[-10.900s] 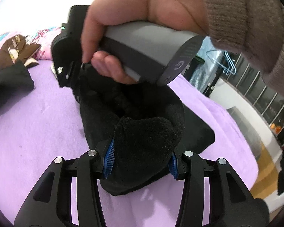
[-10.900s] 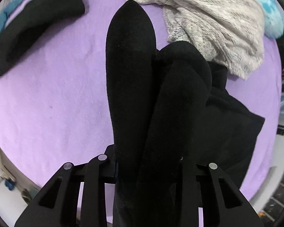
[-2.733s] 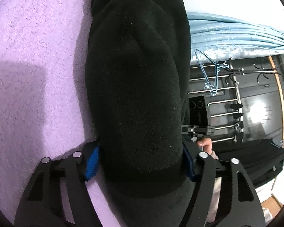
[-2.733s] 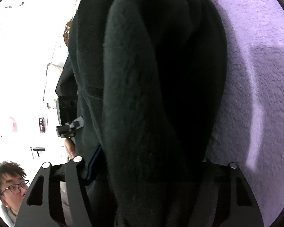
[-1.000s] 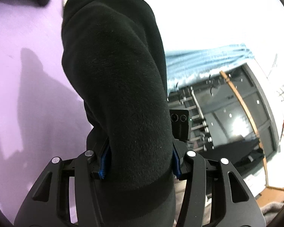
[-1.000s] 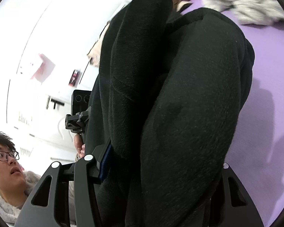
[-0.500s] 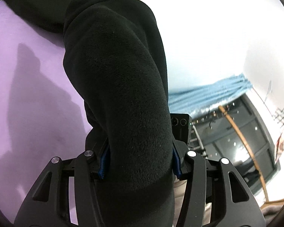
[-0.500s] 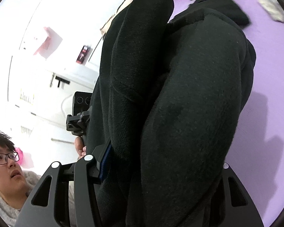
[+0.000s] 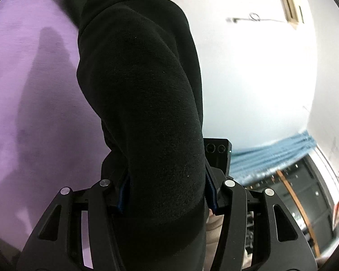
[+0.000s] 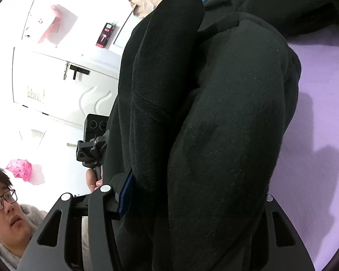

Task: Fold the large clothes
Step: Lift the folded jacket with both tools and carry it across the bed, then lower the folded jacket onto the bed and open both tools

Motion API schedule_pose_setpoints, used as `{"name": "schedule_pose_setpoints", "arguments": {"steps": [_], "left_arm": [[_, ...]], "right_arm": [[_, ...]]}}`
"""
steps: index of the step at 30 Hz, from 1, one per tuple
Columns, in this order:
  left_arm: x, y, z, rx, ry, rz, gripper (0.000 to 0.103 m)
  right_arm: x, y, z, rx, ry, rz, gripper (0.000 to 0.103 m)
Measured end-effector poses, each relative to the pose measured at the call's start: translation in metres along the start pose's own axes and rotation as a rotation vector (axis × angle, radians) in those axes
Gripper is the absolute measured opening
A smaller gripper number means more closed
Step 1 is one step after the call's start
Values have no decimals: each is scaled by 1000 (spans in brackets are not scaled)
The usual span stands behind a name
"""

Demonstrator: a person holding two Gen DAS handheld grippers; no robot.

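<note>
We hold black fleece garment [image 9: 142, 103] aloft over purple bed [image 9: 34, 90] at 9 o'clock | left tongs [image 9: 167, 194], right tongs [image 10: 192, 192] clenched on bunched fabric | soft, bulky, probably droops; regrip at hems

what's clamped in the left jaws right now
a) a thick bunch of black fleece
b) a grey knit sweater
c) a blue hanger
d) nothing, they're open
a: in the left wrist view the left gripper is shut on a thick fold of the black fleece, which fills the gap between the blue pads and rises over the purple bed.
</note>
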State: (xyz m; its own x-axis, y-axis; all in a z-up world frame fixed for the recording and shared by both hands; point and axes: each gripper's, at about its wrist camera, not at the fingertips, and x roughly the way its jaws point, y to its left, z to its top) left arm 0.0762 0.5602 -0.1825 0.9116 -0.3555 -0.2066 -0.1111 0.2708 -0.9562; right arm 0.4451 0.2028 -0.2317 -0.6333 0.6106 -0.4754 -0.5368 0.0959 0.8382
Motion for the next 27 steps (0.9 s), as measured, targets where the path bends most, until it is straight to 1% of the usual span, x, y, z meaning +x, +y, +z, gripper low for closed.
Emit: {"name": "schedule_pose_setpoints", "arguments": {"steps": [1,2,4,5,6,8,9,11,13,17,18,19,20,21,22,23,24,25,26,27], "left_arm": [[-3,10,1,-21,-6,19,50],[-5,18,1,-36,-7,35,50],[-7,34,-1,-66,-9,72,50],[-7,52,-3,-107,-16,114,50],[-8,67,-2,-139,-16,138,50],[-4,101,-7,-231,-18,199,50],[-5,114,-9,-266,-28,210,50],[-7,127,-12,-312,-39,179,50],[-7,120,-12,-268,-28,207,50],[-8,121,-10,-280,-33,209,50],[-3,116,-13,-285,-33,208,50],[8,106,-18,-291,-34,208,50],[8,106,-18,-298,-33,208,51],[3,110,-16,-300,-30,211,52],[0,113,-14,-303,-25,216,53],[-1,110,-14,-302,-20,226,54],[-2,107,-13,-296,-16,238,55],[-3,102,-12,-281,-12,253,55],[-6,101,-8,-265,-10,267,58],[-9,99,-7,-254,-18,287,65]], "right_arm": [[8,-4,4,-2,9,5,51],[11,-14,3,-1,20,15,51],[31,-38,7,19,41,33,51],[37,-55,4,48,50,47,51],[42,-77,-2,85,61,53,51],[46,-111,-12,132,47,80,51],[46,-124,-15,157,22,121,51],[38,-141,-23,180,-8,178,51],[31,-150,-31,195,-9,186,51],[20,-158,-41,204,-2,170,51],[17,-161,-43,207,3,163,51],[24,-149,-43,206,9,154,51],[23,-151,-44,210,15,146,51],[35,-144,-34,211,19,136,51],[44,-138,-30,200,21,120,53],[43,-135,-29,187,23,99,55],[45,-116,-31,175,26,73,60],[40,-113,-34,175,30,55,64],[38,-112,-35,180,36,46,67],[31,-109,-39,175,45,35,72]]}}
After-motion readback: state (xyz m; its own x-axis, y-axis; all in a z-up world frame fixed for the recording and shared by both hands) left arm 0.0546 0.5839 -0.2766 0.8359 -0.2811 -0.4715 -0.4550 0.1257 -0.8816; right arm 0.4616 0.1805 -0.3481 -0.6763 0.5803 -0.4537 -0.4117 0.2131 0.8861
